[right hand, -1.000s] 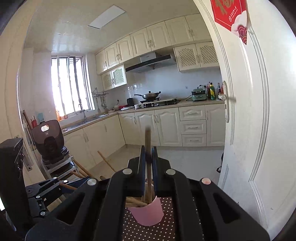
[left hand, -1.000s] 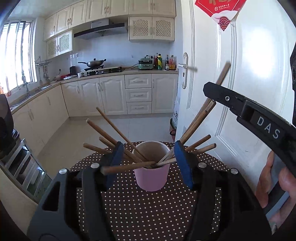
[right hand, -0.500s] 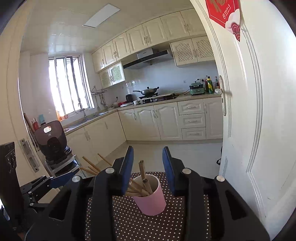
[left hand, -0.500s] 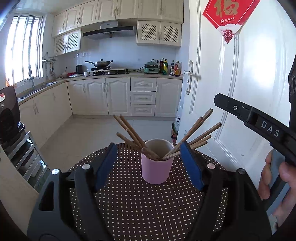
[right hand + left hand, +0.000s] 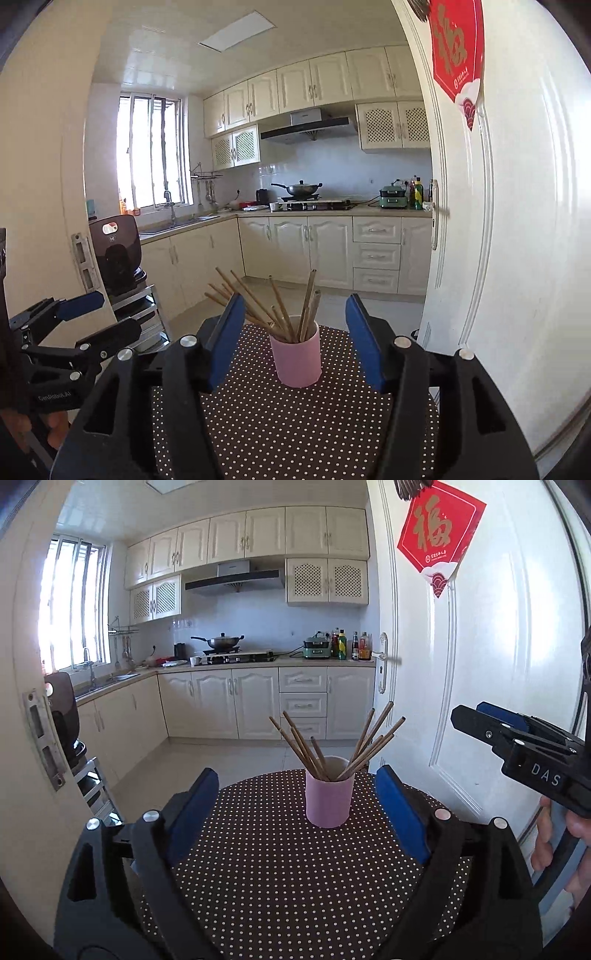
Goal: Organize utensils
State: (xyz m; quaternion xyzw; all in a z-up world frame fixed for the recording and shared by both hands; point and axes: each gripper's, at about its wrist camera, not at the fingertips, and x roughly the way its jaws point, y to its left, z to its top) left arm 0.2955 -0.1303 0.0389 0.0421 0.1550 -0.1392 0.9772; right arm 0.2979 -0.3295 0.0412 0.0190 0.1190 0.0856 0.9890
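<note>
2 grippers opening, nothing between jaws: left gripper [image 5: 295, 805], right gripper [image 5: 295, 341] | chopsticks [image 5: 332, 744] upright in pink cup [image 5: 328, 799] | dotted table [image 5: 280, 867]

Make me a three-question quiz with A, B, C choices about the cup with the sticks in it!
1. Where does the pink round cup stand?
A. on the dotted brown tablecloth
B. on the kitchen floor
C. in the sink

2. What colour are the pads on the left gripper fingers?
A. red
B. blue
C. green

3. How are the wooden chopsticks?
A. lying flat on the table
B. held by the right gripper
C. standing in the cup, leaning outward

Answers: 1 A, the cup sits on the dotted cloth; 2 B, both pads show blue; 3 C, their ends fan out above the rim and both grippers' opening fingers are empty.
</note>
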